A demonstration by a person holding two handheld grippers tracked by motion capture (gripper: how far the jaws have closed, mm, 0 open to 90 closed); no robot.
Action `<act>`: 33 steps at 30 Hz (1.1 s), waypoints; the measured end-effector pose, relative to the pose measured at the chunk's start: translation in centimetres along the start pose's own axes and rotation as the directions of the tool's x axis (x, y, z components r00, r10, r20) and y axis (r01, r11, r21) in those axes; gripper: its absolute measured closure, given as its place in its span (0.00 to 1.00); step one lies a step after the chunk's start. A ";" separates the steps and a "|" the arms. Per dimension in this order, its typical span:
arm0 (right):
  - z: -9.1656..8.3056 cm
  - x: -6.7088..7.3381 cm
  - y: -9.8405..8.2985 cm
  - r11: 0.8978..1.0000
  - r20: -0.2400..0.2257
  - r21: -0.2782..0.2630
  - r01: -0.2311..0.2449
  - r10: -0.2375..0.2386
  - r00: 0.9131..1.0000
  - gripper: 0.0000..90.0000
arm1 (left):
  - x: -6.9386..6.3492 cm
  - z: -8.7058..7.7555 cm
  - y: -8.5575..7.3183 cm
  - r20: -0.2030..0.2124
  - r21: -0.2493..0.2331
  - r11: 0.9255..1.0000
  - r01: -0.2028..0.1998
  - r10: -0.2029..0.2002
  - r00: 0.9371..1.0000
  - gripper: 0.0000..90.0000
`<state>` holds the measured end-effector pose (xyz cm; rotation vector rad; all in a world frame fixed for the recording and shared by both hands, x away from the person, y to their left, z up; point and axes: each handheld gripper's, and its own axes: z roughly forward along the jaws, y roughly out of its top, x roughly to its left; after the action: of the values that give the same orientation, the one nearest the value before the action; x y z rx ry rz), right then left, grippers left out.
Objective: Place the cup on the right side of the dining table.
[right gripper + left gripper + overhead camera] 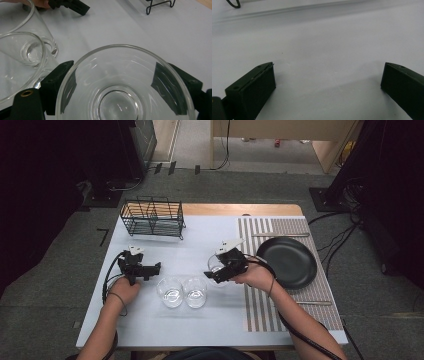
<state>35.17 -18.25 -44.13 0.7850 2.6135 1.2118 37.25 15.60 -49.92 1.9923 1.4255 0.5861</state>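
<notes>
Holding a glass tight between my right gripper's jaws, just beside two glasses on the table, I judged the rack came next, my left gripper spread wide.

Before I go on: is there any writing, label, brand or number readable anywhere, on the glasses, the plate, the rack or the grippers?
None: the glass in the right gripper, the other two glasses, the black plate, the wire rack and the left gripper show no readable text.

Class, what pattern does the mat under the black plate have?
The mat has brown and white stripes; clearest in the high view.
</notes>
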 end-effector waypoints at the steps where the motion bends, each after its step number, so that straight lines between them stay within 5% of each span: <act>1: 0.0 -0.1 0.0 1.000 0.002 -0.002 -0.004 0.004 1.000 0.20 | 0.0 0.0 0.0 0.000 0.000 1.000 0.000 0.000 1.000 0.00; 33: 0.5 -0.8 0.3 0.999 0.090 -0.029 -0.044 0.047 0.995 0.20 | 0.0 0.0 0.0 -0.001 -0.001 1.000 -0.001 0.001 1.000 0.00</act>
<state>36.15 -18.14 -44.28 0.8779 2.5142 1.1914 37.23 15.60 -49.92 1.9925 1.4248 0.5878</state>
